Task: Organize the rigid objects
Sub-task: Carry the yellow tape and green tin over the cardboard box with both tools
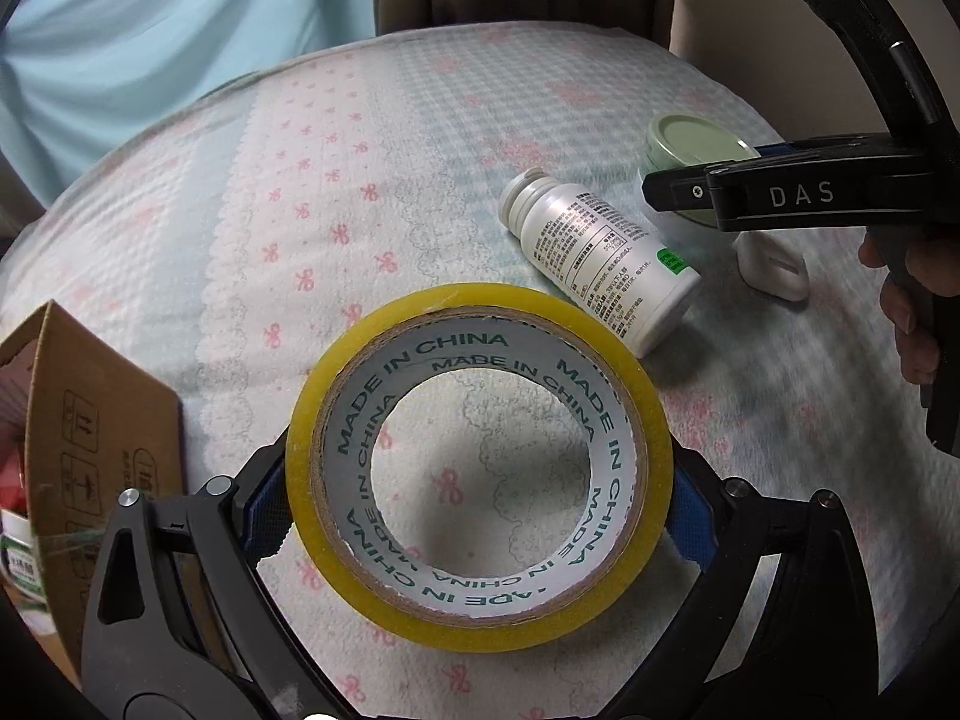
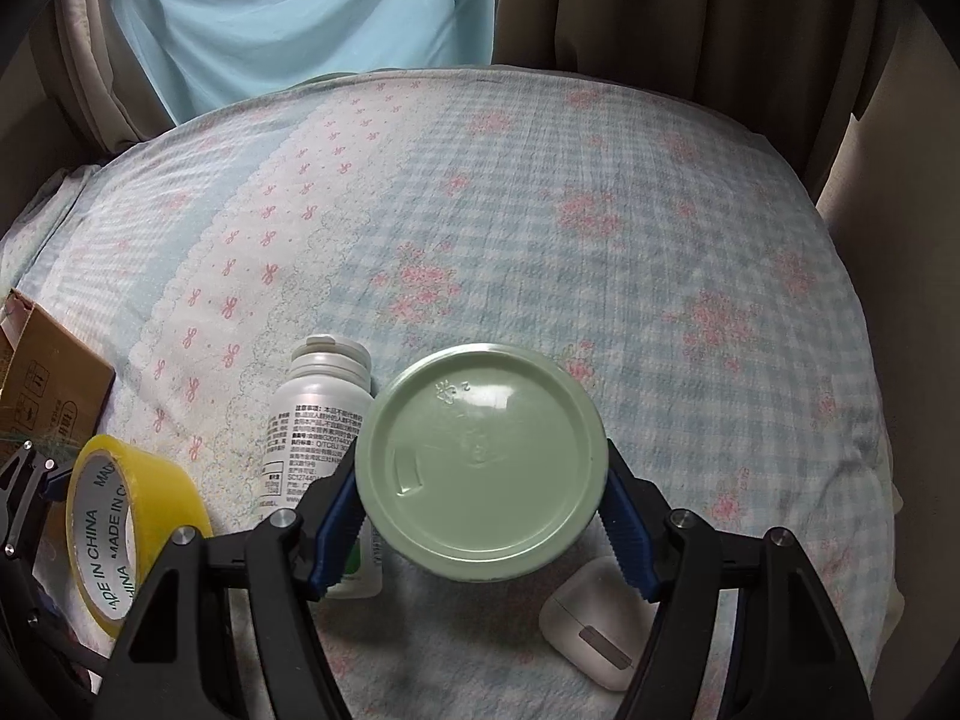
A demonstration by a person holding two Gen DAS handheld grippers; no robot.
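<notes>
The left gripper (image 1: 480, 516) was clamped on a yellow tape roll (image 1: 479, 612), its blue pads pressing the roll's outer wall from either side, with the roll's open core facing the camera above the patterned bedspread (image 1: 360, 180) and a cardboard box (image 1: 90, 420) just to the left. The right gripper (image 2: 480, 516) was closed on a jar by its pale green lid (image 2: 480, 462), one pad at each edge of the lid. A white bottle (image 2: 312, 420) lay on its side just left of the jar, and a small white case (image 2: 594, 624) lay on the bedspread under the right finger.
</notes>
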